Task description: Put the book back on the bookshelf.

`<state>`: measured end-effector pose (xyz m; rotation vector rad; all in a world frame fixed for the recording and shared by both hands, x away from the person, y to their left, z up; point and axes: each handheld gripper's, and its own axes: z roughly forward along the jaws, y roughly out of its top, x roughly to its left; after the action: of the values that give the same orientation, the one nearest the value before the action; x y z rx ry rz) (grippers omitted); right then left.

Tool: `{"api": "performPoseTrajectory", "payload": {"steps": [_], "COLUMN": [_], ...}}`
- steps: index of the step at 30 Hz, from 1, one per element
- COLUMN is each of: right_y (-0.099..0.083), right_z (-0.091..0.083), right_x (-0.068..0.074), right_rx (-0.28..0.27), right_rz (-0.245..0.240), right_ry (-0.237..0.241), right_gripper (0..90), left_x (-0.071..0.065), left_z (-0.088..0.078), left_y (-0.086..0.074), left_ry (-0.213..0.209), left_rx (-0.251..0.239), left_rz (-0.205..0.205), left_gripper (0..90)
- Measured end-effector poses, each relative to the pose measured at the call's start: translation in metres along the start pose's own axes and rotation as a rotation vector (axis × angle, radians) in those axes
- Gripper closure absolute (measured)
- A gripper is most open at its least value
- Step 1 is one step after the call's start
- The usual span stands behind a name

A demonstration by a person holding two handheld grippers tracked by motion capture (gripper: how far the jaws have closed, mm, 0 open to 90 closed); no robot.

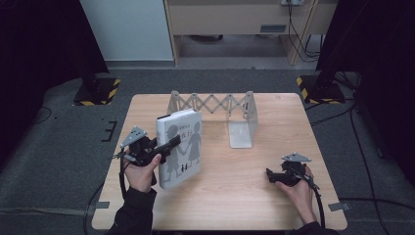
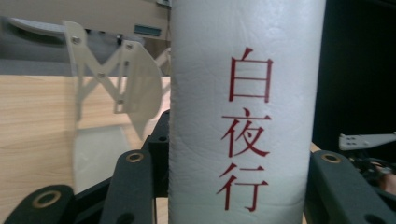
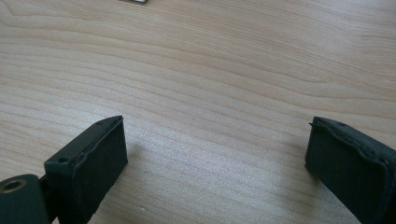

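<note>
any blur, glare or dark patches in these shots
High view: even light on the table, dark surroundings, slightly soft. Left gripper view: the book spine is sharp, with the rack behind softer and blackness at the right. Right gripper view: crisp wood grain, soft shadows beside the jaws, no glare.

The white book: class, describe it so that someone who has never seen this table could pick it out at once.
Start at the light wooden table and look to its left half, in front of the pale metal expanding book rack. There stands the thick white book, gripped by the left tongs. It alone carries grey silhouettes of figures holding hands and red characters down its spine.
</note>
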<state>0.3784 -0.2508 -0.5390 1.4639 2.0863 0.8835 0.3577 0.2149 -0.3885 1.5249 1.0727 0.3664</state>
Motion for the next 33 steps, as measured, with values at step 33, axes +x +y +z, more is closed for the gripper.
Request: {"api": "performPoseTrajectory", "payload": {"steps": [33], "right_y": [0.0], "right_z": [0.0], "right_x": [0.0], "right_rx": [0.002], "right_rz": [0.0], "right_ry": [0.001], "right_gripper": [5.8], "left_x": [0.037], "left_z": [0.057], "left_y": [0.022], "left_ry": [0.203], "left_rx": [-0.011], "left_rz": [0.013], "left_gripper": [52.5]}}
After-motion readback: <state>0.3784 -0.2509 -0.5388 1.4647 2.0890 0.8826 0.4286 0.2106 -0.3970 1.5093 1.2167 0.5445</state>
